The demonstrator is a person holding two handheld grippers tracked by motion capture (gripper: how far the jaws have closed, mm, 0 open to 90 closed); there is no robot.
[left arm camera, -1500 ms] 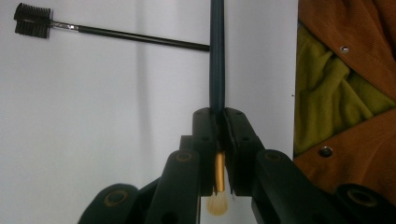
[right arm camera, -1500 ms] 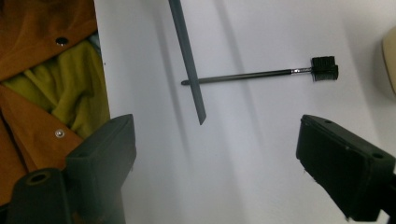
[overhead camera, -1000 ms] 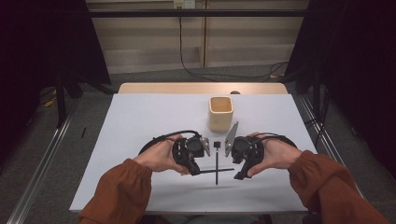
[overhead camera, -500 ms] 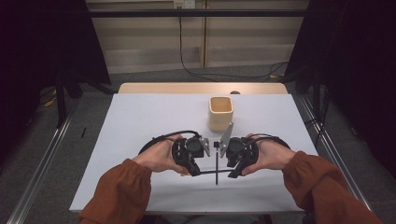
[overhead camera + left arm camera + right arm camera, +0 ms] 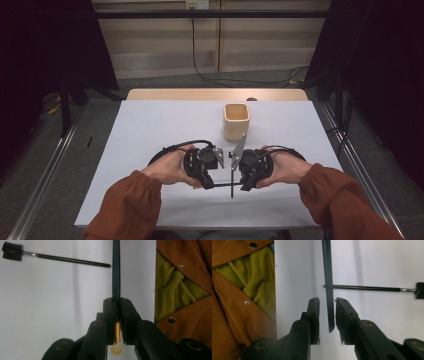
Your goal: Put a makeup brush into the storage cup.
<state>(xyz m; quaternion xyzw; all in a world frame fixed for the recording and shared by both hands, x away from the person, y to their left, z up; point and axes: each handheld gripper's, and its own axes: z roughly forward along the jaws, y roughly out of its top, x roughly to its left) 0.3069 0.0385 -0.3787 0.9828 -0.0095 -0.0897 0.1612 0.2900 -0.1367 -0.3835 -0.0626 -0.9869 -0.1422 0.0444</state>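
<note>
Right gripper (image 5: pixel 327 306) closer now, fingers closing around brush handle (image 5: pixel 327 285); no readable writing.

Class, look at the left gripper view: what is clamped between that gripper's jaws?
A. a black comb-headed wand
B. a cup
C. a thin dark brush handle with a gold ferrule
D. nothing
C: the left gripper is shut on the dark brush handle, gold ferrule showing below the pads.

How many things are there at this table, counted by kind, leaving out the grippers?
brushes: 2, the held brush and the loose brush
cup: 1
total: 3
</note>
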